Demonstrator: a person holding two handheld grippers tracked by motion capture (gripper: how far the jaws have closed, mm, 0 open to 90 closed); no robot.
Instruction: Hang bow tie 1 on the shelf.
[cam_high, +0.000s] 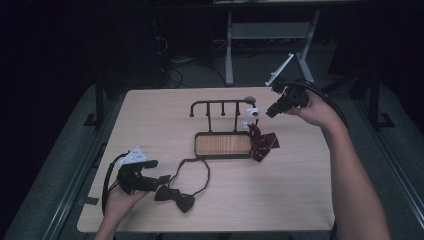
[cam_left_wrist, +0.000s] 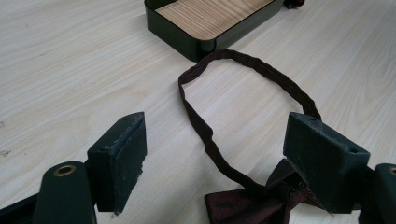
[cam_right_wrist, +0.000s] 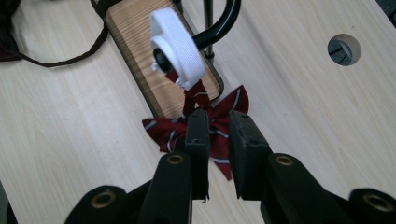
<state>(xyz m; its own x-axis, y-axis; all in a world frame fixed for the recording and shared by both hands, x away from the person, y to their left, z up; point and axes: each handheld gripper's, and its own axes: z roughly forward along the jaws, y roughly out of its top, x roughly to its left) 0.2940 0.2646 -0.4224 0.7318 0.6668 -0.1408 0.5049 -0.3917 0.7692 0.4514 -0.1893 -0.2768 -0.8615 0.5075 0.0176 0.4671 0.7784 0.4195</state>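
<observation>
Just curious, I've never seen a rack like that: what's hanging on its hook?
A white strap loop hangs on the rack's end hook, with a striped red bow tie dangling below onto the table. The strap covers the hook's tip.

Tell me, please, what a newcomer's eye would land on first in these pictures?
Probably the white strap looped over the right end of the black rack, with a striped red bow tie hanging from it down to the table beside the rack's wooden base. Next, the dark bow tie lying at the near left, its band curling toward the base, right before the open left claw.
</observation>
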